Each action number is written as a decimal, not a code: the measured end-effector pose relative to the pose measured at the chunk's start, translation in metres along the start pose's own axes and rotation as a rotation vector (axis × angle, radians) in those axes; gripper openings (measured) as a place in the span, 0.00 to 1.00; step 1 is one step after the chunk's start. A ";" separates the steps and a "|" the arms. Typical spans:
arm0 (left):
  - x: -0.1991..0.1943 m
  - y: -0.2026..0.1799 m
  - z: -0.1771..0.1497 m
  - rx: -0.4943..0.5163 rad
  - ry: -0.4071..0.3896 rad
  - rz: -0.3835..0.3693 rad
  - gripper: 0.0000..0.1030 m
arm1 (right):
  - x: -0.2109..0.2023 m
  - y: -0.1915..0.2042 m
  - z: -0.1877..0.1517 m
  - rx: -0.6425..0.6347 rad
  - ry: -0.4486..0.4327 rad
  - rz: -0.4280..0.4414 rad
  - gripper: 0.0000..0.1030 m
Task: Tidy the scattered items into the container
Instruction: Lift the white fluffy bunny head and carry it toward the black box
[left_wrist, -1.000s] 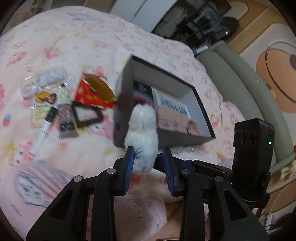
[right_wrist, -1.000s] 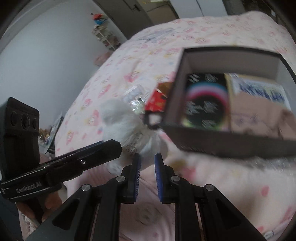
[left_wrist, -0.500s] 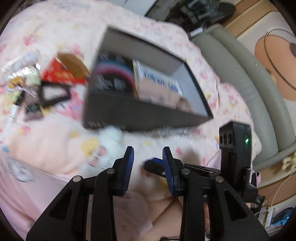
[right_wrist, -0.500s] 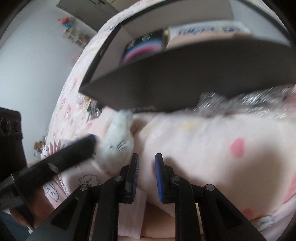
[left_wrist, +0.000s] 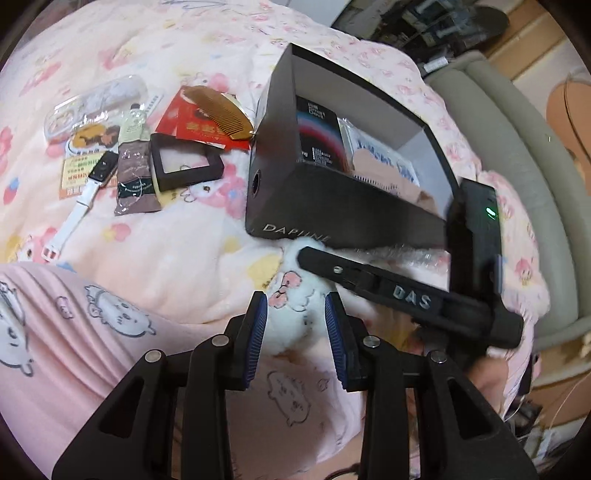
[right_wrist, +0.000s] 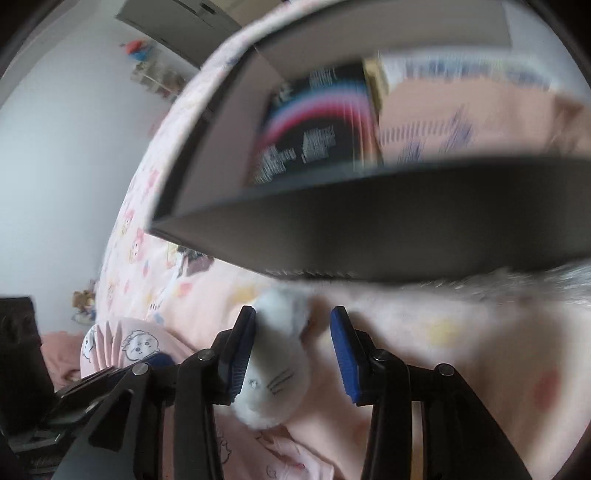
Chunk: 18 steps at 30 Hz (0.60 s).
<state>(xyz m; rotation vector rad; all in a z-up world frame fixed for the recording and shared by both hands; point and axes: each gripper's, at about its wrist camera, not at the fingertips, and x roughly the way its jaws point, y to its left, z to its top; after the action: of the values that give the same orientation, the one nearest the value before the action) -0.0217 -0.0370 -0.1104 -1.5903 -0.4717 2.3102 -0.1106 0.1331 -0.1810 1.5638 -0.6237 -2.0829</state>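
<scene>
White plush toy (right_wrist: 275, 373) with black whiskers, pale pink blanket (left_wrist: 177, 258) printed with pink cartoon figures; black box (left_wrist: 332, 206) with grey interior, amber comb (left_wrist: 218, 110) on red packet (left_wrist: 192, 123); blue pads (left_wrist: 257, 339) on black grippers, white watch strap (left_wrist: 74, 218)

Pink printed blanket (left_wrist: 155, 251); grey sofa (left_wrist: 532, 155), possibly.

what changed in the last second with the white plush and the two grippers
The left gripper let go of the white plush toy, which dropped onto the pink blanket in front of the black box. The right gripper opened and now straddles the toy without closing on it. The box's contents and the scattered items beside it stayed put.
</scene>
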 end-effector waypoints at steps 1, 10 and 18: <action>0.003 0.000 -0.001 0.006 0.016 0.005 0.31 | 0.002 -0.001 -0.001 -0.007 -0.001 0.023 0.34; 0.011 -0.004 -0.007 0.015 0.031 -0.071 0.31 | -0.045 -0.008 -0.039 0.023 -0.097 0.021 0.12; 0.036 -0.011 0.004 -0.019 0.061 -0.146 0.36 | -0.053 -0.035 -0.073 0.162 -0.116 -0.078 0.14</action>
<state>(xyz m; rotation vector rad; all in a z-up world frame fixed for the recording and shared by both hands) -0.0367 -0.0120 -0.1344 -1.5746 -0.5766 2.1496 -0.0303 0.1867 -0.1804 1.5849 -0.8034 -2.2424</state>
